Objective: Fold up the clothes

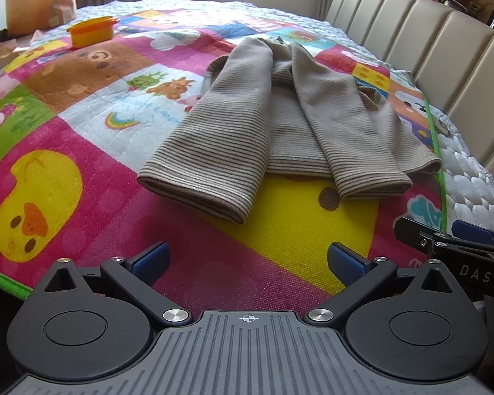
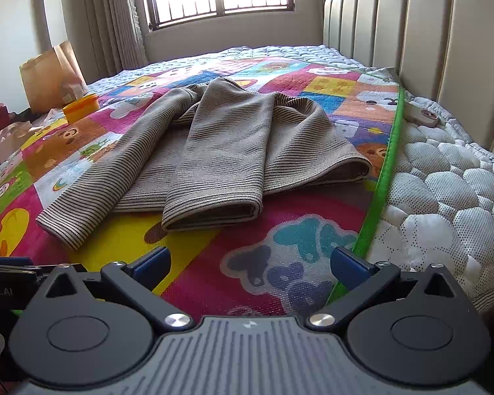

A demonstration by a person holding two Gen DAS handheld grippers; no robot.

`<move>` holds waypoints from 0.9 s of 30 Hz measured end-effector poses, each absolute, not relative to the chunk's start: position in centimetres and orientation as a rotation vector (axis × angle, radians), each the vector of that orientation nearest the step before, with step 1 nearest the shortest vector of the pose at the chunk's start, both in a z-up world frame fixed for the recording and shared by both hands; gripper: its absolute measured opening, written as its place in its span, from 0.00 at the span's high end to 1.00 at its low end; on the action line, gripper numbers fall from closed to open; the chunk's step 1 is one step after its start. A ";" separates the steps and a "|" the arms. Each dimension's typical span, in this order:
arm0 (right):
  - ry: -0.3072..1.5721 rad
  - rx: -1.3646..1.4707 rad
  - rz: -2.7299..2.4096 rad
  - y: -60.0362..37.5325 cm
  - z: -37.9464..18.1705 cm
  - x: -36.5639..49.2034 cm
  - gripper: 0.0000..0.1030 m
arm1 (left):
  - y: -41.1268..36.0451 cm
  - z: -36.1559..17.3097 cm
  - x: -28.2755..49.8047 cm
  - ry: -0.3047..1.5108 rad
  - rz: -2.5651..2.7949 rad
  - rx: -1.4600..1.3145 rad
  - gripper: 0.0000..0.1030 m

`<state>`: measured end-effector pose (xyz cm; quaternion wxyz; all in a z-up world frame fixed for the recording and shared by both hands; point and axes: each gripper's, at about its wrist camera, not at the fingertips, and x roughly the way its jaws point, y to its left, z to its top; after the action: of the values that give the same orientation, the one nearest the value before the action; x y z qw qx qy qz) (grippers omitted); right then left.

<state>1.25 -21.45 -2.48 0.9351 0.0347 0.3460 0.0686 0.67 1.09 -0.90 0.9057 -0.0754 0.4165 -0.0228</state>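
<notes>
The top (image 1: 280, 121) lies flat on the mat (image 1: 82, 105), near the headboard (image 1: 444, 52) side, both sleeves folded in over the body with cuffs toward the grippers. Left gripper (image 1: 247, 260) and right gripper (image 2: 250, 261) hover short of the hem, jaws spread, grasping nothing. Risk: a pinch catching only the upper sleeve layer lifts it alone and undoes the fold. The knit probably drags on the mat and skews. The cup (image 1: 90, 31) stands well apart.

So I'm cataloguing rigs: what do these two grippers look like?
Both match: the left gripper and right gripper have black linkage arms with silver pivot screws, round black housings, a ribbed grey centre plate and blue finger pads. White lettering marks their sides.
</notes>
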 end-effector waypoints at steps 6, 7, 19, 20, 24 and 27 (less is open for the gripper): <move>0.713 0.062 0.144 -21.1 -2.6 1.4 0.00 | 1.2 -1.0 0.8 0.866 -0.044 -0.162 0.00; 0.712 0.063 0.145 -21.1 -2.6 1.4 0.00 | 1.2 -1.0 0.8 0.867 -0.043 -0.161 0.00; 0.708 0.076 0.148 -21.4 -2.6 1.3 0.00 | 1.0 -0.9 0.8 0.864 -0.041 -0.151 0.00; 0.709 0.075 0.149 -21.4 -2.6 1.3 0.00 | 1.0 -0.9 0.8 0.864 -0.041 -0.151 0.00; 0.710 0.075 0.153 -21.4 -2.6 1.4 0.00 | 1.0 -0.8 0.8 0.864 -0.041 -0.149 0.00; 0.711 0.074 0.155 -21.3 -2.7 1.4 0.00 | 1.0 -0.8 0.9 0.866 -0.042 -0.149 0.00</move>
<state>1.41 -21.31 -2.67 0.9338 0.0362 0.3477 0.0757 0.90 1.02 -0.84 0.9048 -0.0719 0.4192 -0.0203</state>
